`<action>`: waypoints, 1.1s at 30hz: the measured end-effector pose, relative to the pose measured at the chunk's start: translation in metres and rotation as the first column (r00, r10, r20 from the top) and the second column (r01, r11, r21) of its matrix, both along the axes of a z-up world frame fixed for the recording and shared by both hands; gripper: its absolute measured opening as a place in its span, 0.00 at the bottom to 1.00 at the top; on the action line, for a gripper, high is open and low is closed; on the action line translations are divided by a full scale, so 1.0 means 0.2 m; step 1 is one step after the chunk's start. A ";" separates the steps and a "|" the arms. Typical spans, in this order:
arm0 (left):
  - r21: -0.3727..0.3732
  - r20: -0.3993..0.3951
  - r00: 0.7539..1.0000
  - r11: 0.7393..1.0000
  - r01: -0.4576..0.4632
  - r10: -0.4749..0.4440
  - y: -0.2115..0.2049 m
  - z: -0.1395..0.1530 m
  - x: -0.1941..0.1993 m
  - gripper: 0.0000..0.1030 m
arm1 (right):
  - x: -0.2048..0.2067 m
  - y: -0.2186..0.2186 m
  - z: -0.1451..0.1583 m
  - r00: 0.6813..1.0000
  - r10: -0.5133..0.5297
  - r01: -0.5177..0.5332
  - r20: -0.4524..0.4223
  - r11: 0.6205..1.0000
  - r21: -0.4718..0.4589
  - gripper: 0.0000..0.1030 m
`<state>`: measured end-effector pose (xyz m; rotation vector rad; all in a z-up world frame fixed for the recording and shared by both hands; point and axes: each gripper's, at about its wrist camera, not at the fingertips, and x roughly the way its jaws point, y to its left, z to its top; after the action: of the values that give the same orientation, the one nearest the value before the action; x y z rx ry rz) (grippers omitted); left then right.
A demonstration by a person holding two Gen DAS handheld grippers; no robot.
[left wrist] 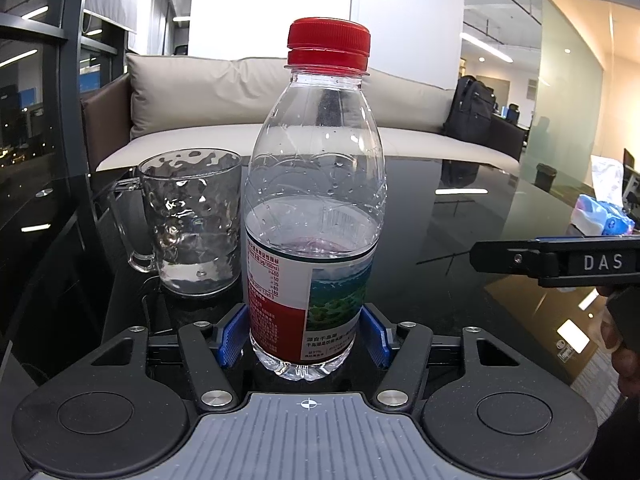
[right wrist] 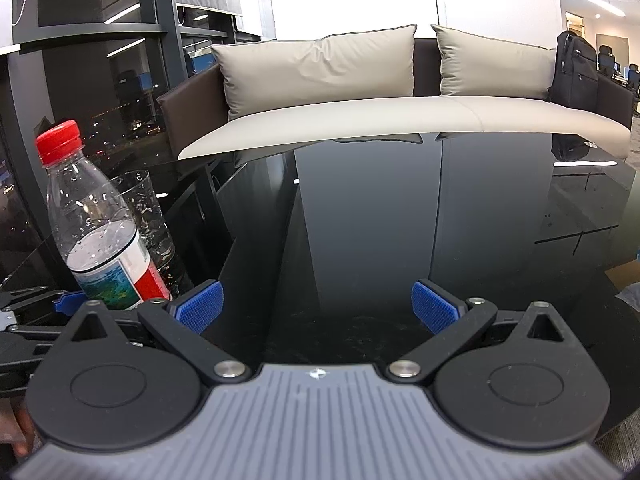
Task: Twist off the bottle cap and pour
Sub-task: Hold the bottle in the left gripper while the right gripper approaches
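Note:
A clear plastic water bottle [left wrist: 314,208] with a red cap [left wrist: 329,42] stands upright on the black glass table [left wrist: 460,216], about half full. My left gripper [left wrist: 304,338] is shut on the bottle's lower body, its blue pads [left wrist: 230,338] against both sides. A clear glass mug [left wrist: 188,220] with a little water stands just behind and left of the bottle. My right gripper [right wrist: 316,306] is open and empty over bare table, to the right of the bottle [right wrist: 102,220]; the mug [right wrist: 150,216] shows behind it. The right gripper also shows in the left wrist view [left wrist: 560,262].
A beige sofa with cushions [right wrist: 320,64] runs along the table's far edge, with a black backpack [right wrist: 576,68] at its right end. A blue and white packet [left wrist: 600,212] lies at the table's right. A dark window frame [right wrist: 24,120] stands left.

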<state>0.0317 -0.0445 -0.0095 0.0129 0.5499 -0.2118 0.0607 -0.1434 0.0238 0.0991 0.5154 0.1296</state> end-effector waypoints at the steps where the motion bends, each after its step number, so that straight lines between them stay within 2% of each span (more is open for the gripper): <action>1: 0.000 -0.001 1.000 1.000 0.000 0.000 0.00 0.00 -0.01 0.54 | 0.00 0.00 0.00 1.000 0.001 -0.001 0.000 1.000 -0.001 1.00; 14: 0.002 -0.005 1.000 1.000 0.004 -0.004 0.02 0.01 -0.09 0.54 | -0.05 0.06 0.01 0.998 0.060 -0.059 0.033 0.998 -0.034 1.00; 33: 0.001 -0.008 1.000 1.000 0.003 -0.003 0.05 0.02 -0.14 0.56 | -0.08 0.07 0.01 0.997 0.065 -0.064 0.028 0.997 -0.043 1.00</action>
<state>0.0036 -0.0354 -0.0048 0.0144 0.5579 -0.2147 0.0451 -0.1296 0.0251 0.0398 0.4916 0.1830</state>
